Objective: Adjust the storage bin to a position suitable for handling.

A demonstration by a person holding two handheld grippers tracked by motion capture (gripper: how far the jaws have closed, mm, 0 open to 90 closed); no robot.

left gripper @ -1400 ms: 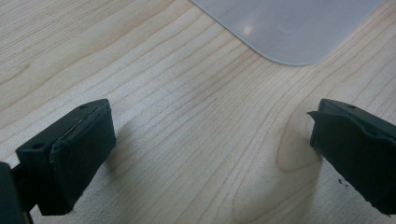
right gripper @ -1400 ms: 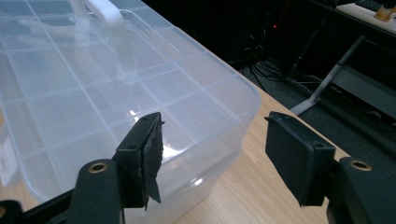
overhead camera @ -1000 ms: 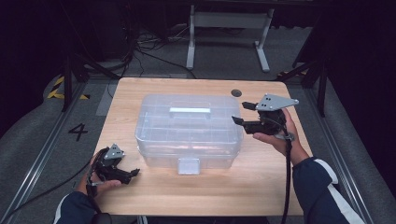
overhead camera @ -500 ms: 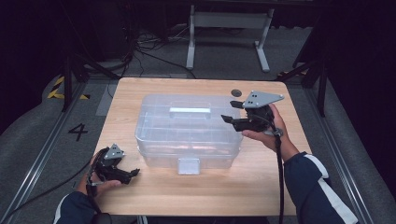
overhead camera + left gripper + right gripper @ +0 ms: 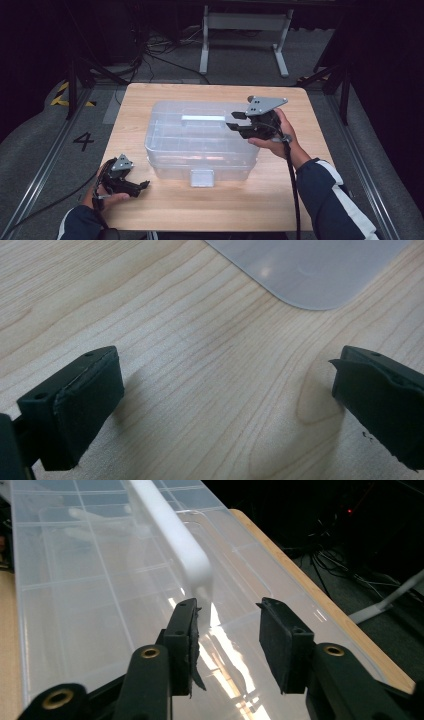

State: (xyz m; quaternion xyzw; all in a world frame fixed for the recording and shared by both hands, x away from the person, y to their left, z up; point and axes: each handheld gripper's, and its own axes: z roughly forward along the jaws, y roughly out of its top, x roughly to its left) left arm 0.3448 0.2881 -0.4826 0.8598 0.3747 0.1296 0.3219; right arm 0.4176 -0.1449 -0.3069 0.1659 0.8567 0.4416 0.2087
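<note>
A clear plastic storage box [image 5: 200, 137] with a lid, a white handle [image 5: 202, 118] on top and a front latch [image 5: 202, 177] sits in the middle of the wooden table [image 5: 300, 200]. My right gripper [image 5: 235, 121] hovers open over the box's right end, jaws pointing left toward the handle. In the right gripper view the handle [image 5: 172, 530] ends just beyond the open gripper [image 5: 227, 630], nothing between the jaws. My left gripper [image 5: 142, 186] rests open on the table at the front left, apart from the box; a box corner [image 5: 310, 270] lies ahead of the gripper [image 5: 225, 400].
Dark floor with cables [image 5: 150, 55] and a metal stand [image 5: 245, 30] lies beyond the table's far edge. Bare wood stretches along the front [image 5: 225, 205] and right side of the box. A floor marking "4" [image 5: 83, 141] is at the left.
My right gripper has moved left and slightly forward, from beside the box's right edge to over its lid near the handle. The left gripper has stayed put.
</note>
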